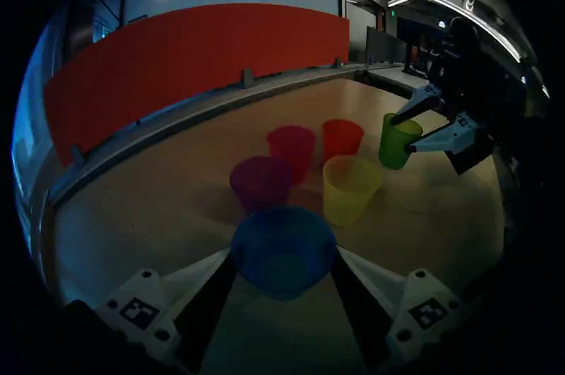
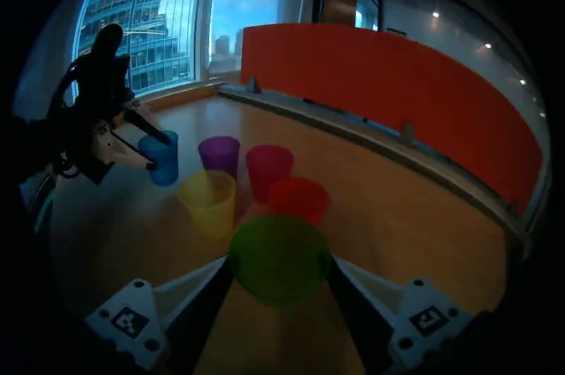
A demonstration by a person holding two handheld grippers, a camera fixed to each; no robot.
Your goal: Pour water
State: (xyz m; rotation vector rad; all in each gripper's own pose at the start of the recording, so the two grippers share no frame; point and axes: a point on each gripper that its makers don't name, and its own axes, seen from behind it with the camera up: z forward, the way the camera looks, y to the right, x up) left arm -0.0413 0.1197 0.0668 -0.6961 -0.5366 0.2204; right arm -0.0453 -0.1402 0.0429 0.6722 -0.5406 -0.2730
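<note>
Holding one tumbler in each gripper, both upright, nothing tipped yet.

In the left gripper view, left gripper (image 1: pixel 283 253) pinching a translucent blue plastic tumbler (image 1: pixel 284 244) by opposite sides below the rim; at the far right of the pale wooden tabletop (image 1: pixel 162 212), right gripper (image 1: pixel 401 135) clamped likewise on a translucent green plastic tumbler (image 1: pixel 393 145). Clustered between them: purple tumbler (image 1: pixel 261 181), pink tumbler (image 1: pixel 292 149), red tumbler (image 1: pixel 342 138), yellow tumbler (image 1: pixel 349 188), all see-through plastic. Water inside any of them: not discernible. Likely light, thin-walled, smooth and slightly springy, so best squeezed gently on opposite sides just under the rim, firmly enough against slipping, not so hard as to buckle the wall; heavier and sloshy if filled, so tilt slowly.
</note>
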